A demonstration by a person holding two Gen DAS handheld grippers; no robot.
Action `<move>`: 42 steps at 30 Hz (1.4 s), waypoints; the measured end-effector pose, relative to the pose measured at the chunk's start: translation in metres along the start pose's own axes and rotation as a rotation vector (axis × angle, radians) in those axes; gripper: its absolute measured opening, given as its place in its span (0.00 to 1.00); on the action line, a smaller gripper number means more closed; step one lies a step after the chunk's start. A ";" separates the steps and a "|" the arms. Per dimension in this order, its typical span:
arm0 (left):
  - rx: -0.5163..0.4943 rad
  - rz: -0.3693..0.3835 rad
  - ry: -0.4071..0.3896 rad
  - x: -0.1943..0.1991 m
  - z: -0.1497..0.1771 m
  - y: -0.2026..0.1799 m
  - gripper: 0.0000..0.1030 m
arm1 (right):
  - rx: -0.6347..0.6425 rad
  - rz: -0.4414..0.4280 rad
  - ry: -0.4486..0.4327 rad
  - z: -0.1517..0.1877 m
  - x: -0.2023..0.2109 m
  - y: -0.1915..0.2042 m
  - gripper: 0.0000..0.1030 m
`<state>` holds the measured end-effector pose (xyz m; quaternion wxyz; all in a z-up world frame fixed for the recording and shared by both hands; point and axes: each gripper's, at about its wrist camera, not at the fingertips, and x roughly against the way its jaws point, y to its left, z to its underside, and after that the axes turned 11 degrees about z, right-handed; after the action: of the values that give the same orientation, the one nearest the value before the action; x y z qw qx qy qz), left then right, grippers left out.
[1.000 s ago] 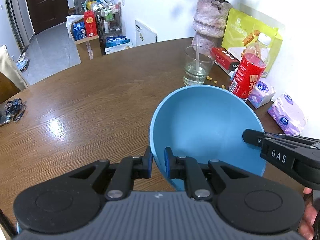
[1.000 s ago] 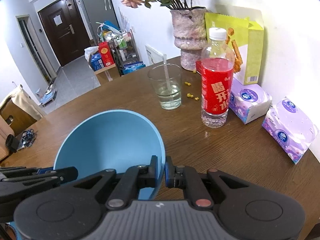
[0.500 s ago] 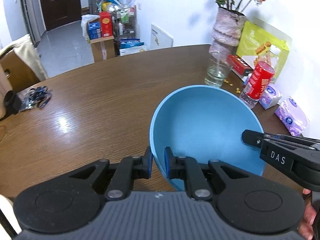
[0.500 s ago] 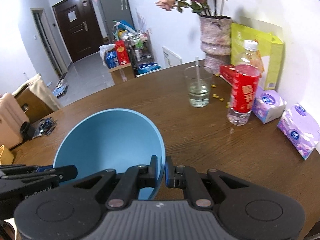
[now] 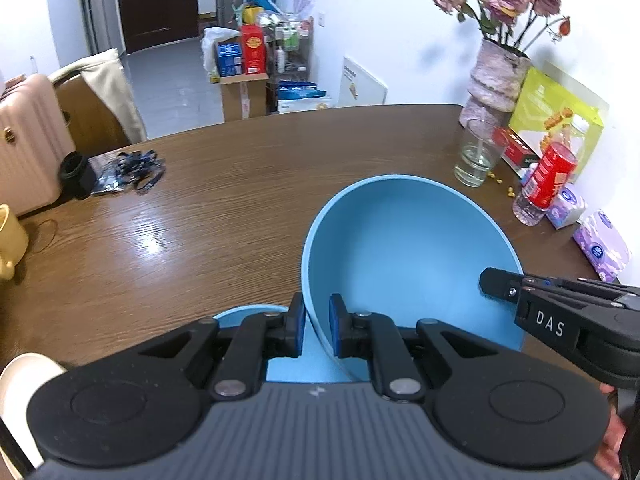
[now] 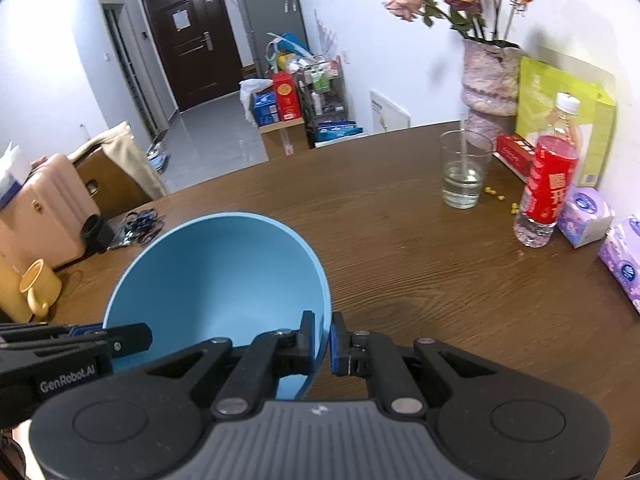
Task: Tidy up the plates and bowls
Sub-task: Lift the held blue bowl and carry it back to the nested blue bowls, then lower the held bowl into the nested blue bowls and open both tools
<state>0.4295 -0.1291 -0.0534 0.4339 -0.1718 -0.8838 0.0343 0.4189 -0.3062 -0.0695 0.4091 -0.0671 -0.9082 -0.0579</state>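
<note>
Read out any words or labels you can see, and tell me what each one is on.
"DAS": on the right black tool, seen from the left wrist.
"GenRobot.AI": on the left black tool, seen from the right wrist.
Red-labelled clear plastic bottle: large white Chinese characters, partly turned away.
Purple tissue packs, yellow-green snack bag: too small.

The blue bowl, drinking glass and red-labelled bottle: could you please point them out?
blue bowl (image 5: 404, 248), left wrist view, inner wall.
drinking glass (image 6: 464, 172), right wrist view, side wall.
red-labelled bottle (image 6: 550, 184), right wrist view, red label.
</note>
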 end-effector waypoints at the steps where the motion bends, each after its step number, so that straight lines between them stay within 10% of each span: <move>1: 0.006 -0.003 -0.002 0.003 0.002 0.003 0.13 | 0.005 -0.004 0.000 0.001 0.001 0.004 0.07; 42: 0.195 -0.069 0.038 0.024 0.057 0.091 0.13 | 0.190 -0.053 0.083 0.038 -0.005 0.100 0.07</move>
<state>0.3960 -0.0307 -0.0894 0.4663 -0.0988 -0.8732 0.1017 0.4110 -0.2020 -0.0938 0.4493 -0.0014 -0.8933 0.0150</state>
